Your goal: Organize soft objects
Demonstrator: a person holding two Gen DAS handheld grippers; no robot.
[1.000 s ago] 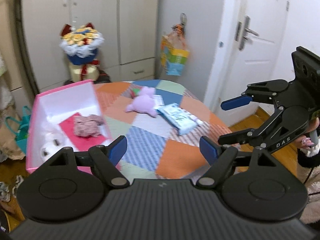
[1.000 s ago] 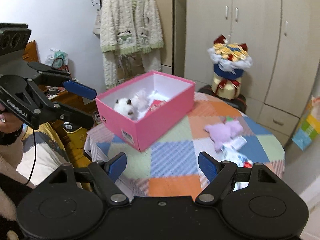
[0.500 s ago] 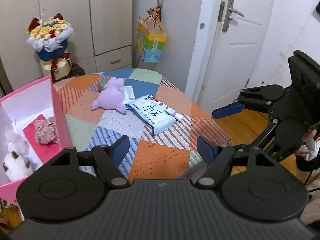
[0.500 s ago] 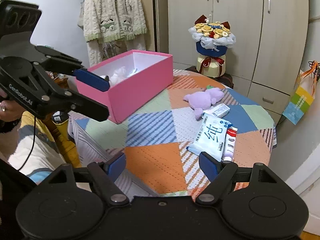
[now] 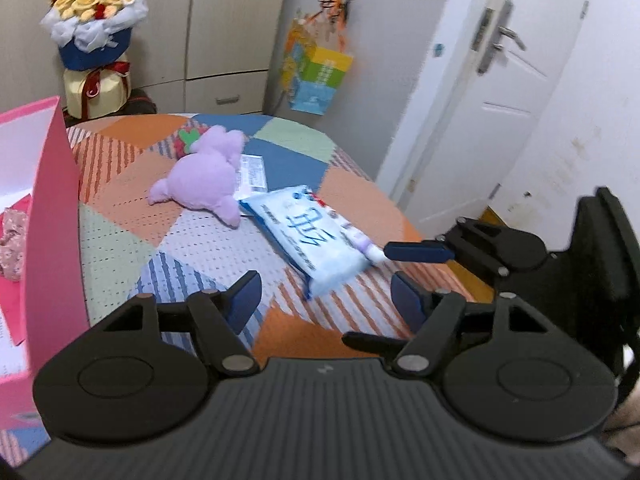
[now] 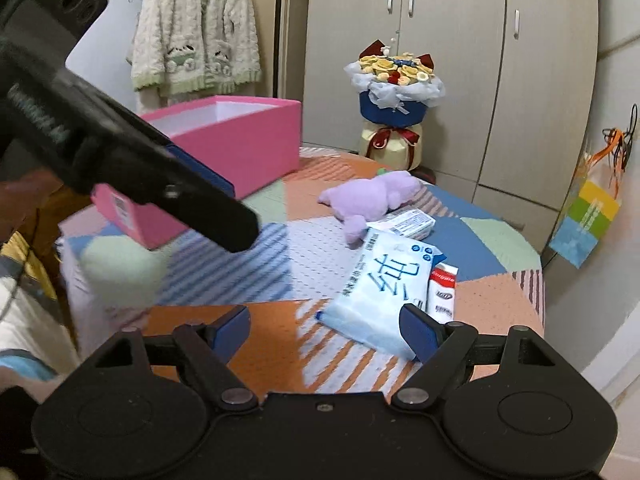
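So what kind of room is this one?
Most likely a bedroom at home: a cardigan on a hanger, tall wardrobes, a white door, and a small table under a patchwork cloth.

This is a lived-in room of a home, most likely a bedroom. Tall built-in wardrobe doors (image 6: 452,60) line one wall, a knitted cardigan (image 6: 196,32) hangs on a hanger beside them, and a white panelled door (image 5: 496,92) with a lever handle leads out. A round table under a patchwork cloth (image 6: 476,240) carries a purple plush toy (image 5: 204,176), and a wrapped bouquet (image 6: 394,96) and a hanging gift bag (image 5: 318,76) stand nearby.
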